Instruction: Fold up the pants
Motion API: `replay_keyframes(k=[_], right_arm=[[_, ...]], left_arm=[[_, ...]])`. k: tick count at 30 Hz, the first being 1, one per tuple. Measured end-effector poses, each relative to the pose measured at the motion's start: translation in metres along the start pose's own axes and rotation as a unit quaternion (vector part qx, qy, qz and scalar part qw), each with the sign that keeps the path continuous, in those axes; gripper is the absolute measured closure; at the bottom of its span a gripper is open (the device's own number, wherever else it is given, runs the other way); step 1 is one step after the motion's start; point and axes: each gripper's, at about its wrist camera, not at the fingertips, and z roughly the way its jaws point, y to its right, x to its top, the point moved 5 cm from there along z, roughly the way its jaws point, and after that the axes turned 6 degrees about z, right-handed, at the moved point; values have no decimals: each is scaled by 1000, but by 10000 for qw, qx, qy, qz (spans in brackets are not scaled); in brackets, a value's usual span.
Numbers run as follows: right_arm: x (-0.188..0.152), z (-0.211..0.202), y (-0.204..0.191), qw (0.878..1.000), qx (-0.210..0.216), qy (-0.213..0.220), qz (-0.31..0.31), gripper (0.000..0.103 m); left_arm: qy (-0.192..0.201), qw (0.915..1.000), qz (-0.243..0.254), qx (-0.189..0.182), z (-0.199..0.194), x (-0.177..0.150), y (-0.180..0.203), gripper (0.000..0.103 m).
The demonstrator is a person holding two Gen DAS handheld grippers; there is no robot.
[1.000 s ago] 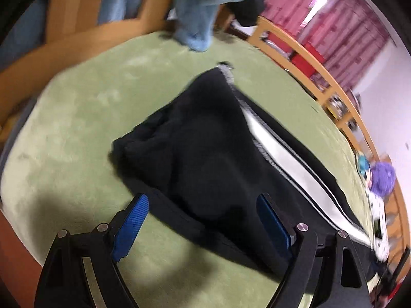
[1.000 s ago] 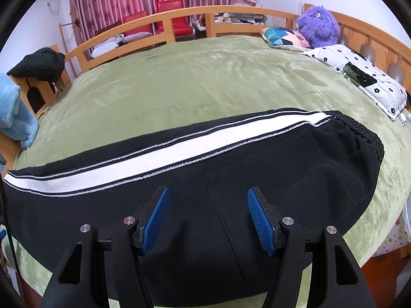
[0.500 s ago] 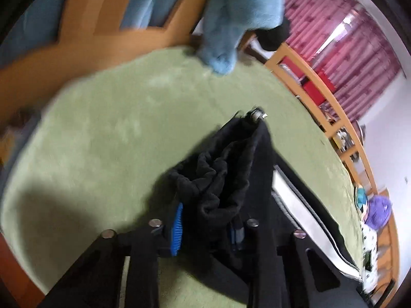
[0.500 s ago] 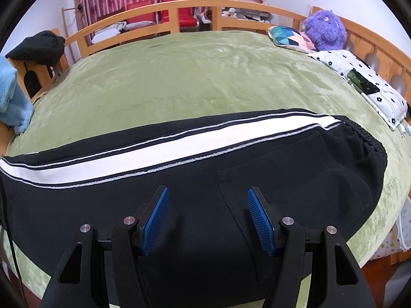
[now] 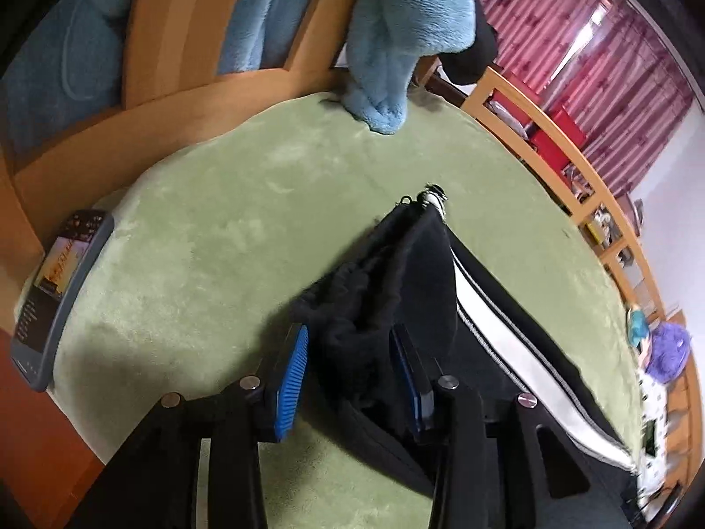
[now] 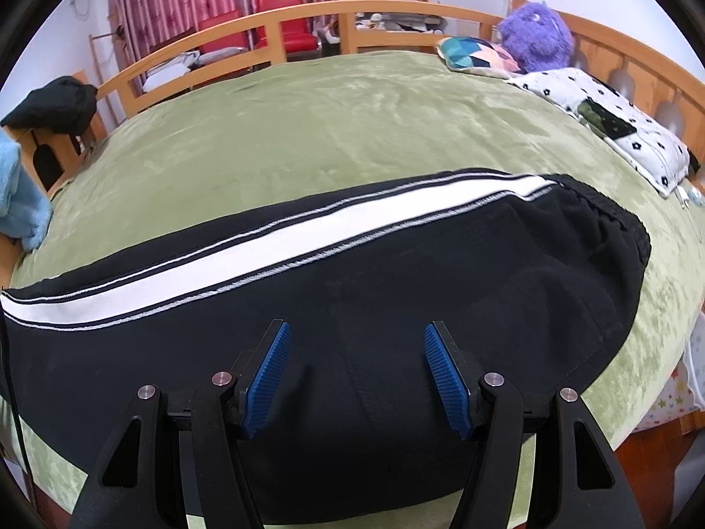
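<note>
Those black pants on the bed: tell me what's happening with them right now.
A person with a handheld gripper in each hand is folding the black pants with a white side stripe, laid across the green bedspread. The left gripper has the bunched leg cuff between its jaws; they closed on it and have just eased slightly, and the cuff is lifted off the bed. The right gripper hovers open over the waist end, gripping nothing.
</note>
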Motion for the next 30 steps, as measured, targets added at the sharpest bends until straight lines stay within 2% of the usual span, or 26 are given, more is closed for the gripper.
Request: replay_keyframes(k=[3, 6, 7, 8, 9, 13, 15, 18, 21, 22, 23, 25, 27, 30], right_arm=[[-1, 5, 3, 10000, 31, -66, 37, 40], [-3, 4, 1, 10000, -6, -53, -50, 41], [-3, 3, -1, 9999, -48, -16, -108, 40], [-3, 2, -1, 9999, -61, 7, -133, 40], [-2, 3, -1, 9999, -64, 13, -135, 40], [-5, 11, -6, 9999, -20, -102, -121, 40], [-7, 11, -9, 9998, -33, -120, -184, 40], [-9, 10, -14, 9992, -152, -81, -374, 41], [-9, 9, -17, 9988, -218, -68, -427, 40], [-9, 9, -18, 9989, -217, -76, -417, 41], [-9, 9, -18, 9989, -220, -86, -404, 41], [-9, 11, -21, 9990, -211, -115, -379, 41], [-8, 10, -22, 9991, -195, -104, -374, 41], [-7, 3, -19, 9991, -202, -6, -372, 41]], left_arm=[[-162, 9997, -166, 62, 7, -4, -1, 67], [-42, 9998, -194, 27, -6, -6, 1, 67], [-8, 9998, -163, 79, -11, -6, 2, 58], [28, 9999, -105, 116, -15, -6, 4, 40], [78, 9999, -40, 104, -18, -6, 6, 35], [-18, 9999, 133, -1, -9, -13, 15, 35], [-12, 10000, 33, -9, -3, -16, 14, 36], [85, 9994, -255, -222, 6, -14, 6, 46], [97, 9990, -430, -112, 16, -11, -2, 65], [61, 9987, -503, -62, 21, -11, -5, 77], [15, 9985, -543, -17, 25, -11, -8, 94], [32, 9983, -574, -47, 22, -7, -12, 96], [366, 9976, -590, 73, -1, 3, -20, 96], [239, 9959, -862, -114, -12, 9, -32, 96]])
